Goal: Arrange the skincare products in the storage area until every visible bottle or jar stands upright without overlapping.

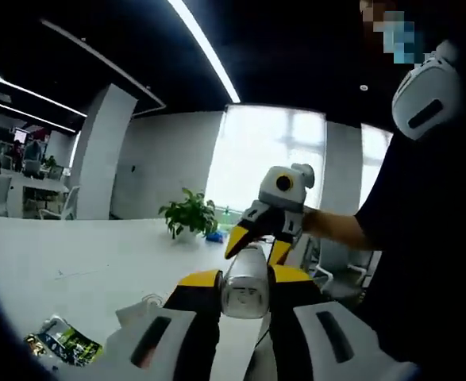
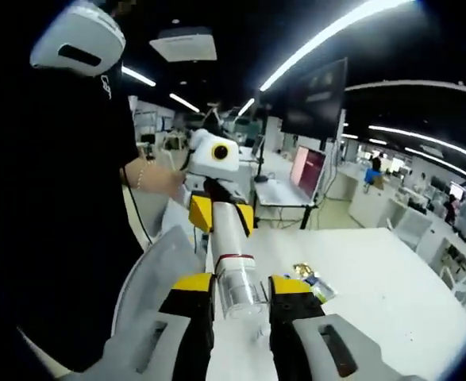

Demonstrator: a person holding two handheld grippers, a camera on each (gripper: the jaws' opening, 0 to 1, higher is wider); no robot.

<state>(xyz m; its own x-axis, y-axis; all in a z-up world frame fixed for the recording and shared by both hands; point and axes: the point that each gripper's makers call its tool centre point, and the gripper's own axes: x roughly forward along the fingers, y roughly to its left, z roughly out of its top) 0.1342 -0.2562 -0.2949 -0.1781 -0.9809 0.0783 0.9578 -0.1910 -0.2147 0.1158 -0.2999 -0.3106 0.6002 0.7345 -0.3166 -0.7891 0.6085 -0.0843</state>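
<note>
Left gripper (image 1: 245,287): yellow-tipped jaws closed onto one end of a slim white bottle (image 1: 245,282), seen end-on. Right gripper (image 2: 241,292): jaws clamped on the bottle's clear cap end (image 2: 238,295); the white body with a dark red band runs away from it to the left gripper (image 2: 221,213), which holds the far end. So one bottle (image 2: 231,252), lying lengthwise between two grippers facing each other, held in the air above the white table (image 2: 375,286), touching nothing else.

Step, my read: two-handed hold on the bottle, probably a handover or re-orienting before standing it up. Next needs one gripper to let go, the other to tip the bottle vertical and set it base-down on the table; which end is the base, can't tell for sure.

Count: 1 bottle, 2 grippers, 1 table. On the table below the bottle: 1 green-printed packet (image 1: 64,342), 1 small gold item (image 2: 302,271). Beyond the bottle: 1 potted plant (image 1: 189,214). Storage area not identifiable.
</note>
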